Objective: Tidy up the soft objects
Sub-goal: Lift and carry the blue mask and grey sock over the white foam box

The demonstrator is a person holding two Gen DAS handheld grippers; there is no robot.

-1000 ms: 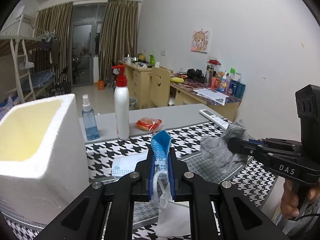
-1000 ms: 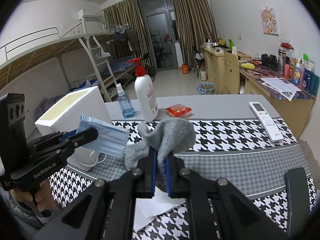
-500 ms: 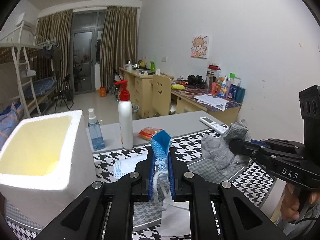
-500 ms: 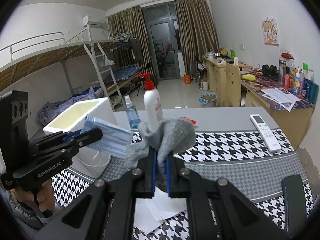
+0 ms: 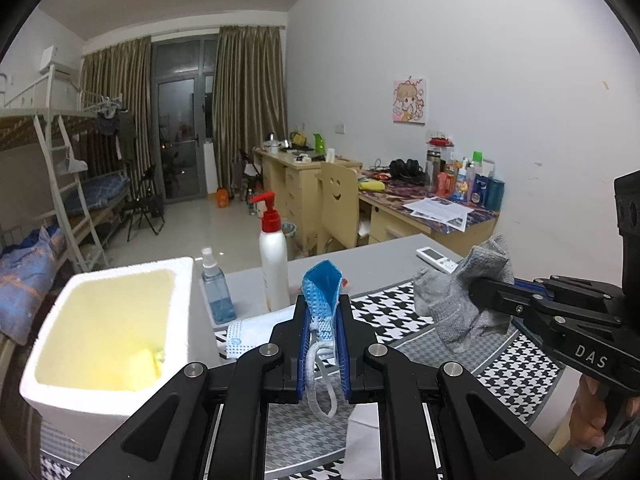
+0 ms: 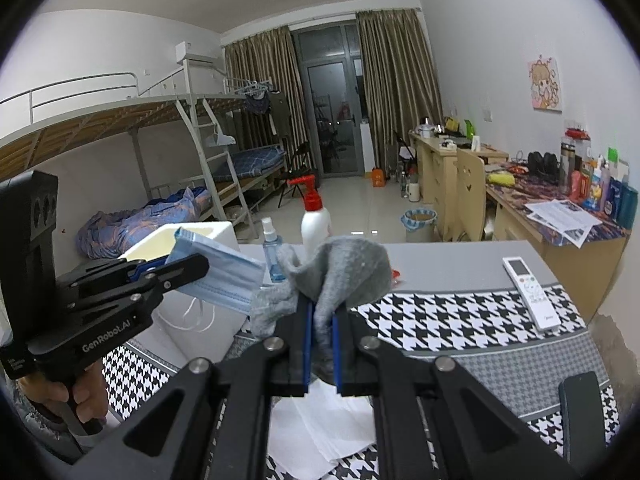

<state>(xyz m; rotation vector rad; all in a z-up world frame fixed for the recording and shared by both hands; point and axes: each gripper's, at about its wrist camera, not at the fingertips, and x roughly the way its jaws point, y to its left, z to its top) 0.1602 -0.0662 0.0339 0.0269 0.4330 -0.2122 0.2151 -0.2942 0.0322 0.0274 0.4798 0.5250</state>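
Face mask (image 5: 323,300) is pinched betw. the left gripper (image 5: 323,344) fingers, folded edge poking up at 12 o'clock, ear loop dangling down at 6. Grey sock (image 6: 340,276) is clamped in the right gripper (image 6: 320,340), bunched, most of it flopping out past the tips. Both are held in the air above the checked mat (image 6: 460,320), not touching it.

Step in hand, as I judge it: carry both to the foam box (image 5: 108,336) & drop them in. To do it well: bring each gripper right over the opening before letting go, low enough that the loop & sock toe clear the rim; do one at a time so the grippers don't collide.

From the left gripper, the box sits at approx 9–10 o'clock, near; the sock is at 3 o'clock, apart from the mask. Pump bottle (image 5: 274,260) & spray bottle (image 5: 214,288) stand just beyond at 11–12; a 2nd mask (image 5: 256,330) lies on the table by the box. Remote (image 6: 530,292) at 2 o'clock from the right gripper.
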